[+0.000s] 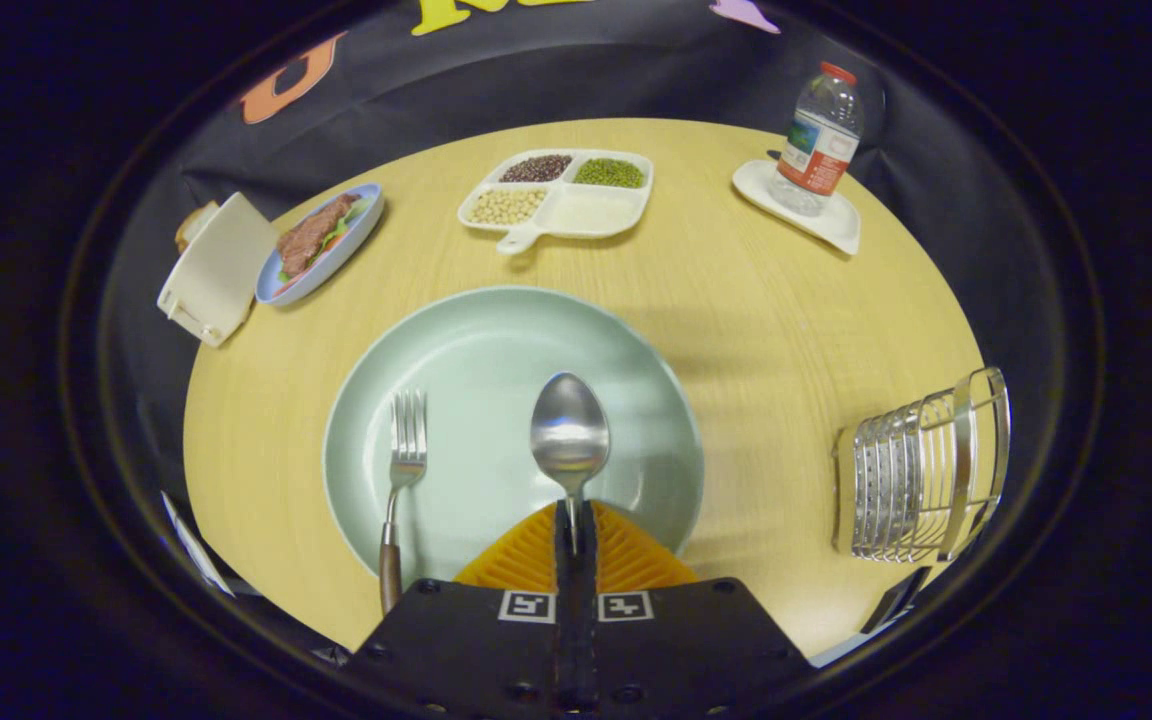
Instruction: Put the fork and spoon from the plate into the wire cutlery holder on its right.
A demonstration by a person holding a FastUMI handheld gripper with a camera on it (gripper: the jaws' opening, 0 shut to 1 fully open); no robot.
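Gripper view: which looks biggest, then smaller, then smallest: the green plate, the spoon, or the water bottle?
1. Green plate, clearly the biggest.
2 and 3. Spoon and water bottle look alike. The spoon, pinched in the shut tongs, is nearer the camera, so I can't rank them.

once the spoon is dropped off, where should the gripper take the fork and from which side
Grip the fork by its brown wooden handle, which sticks out over the near rim of the plate to the left of the gripper, now shut on the spoon. Come from the near side, fingers straddling the handle across its width; the tines lie flat in the plate.
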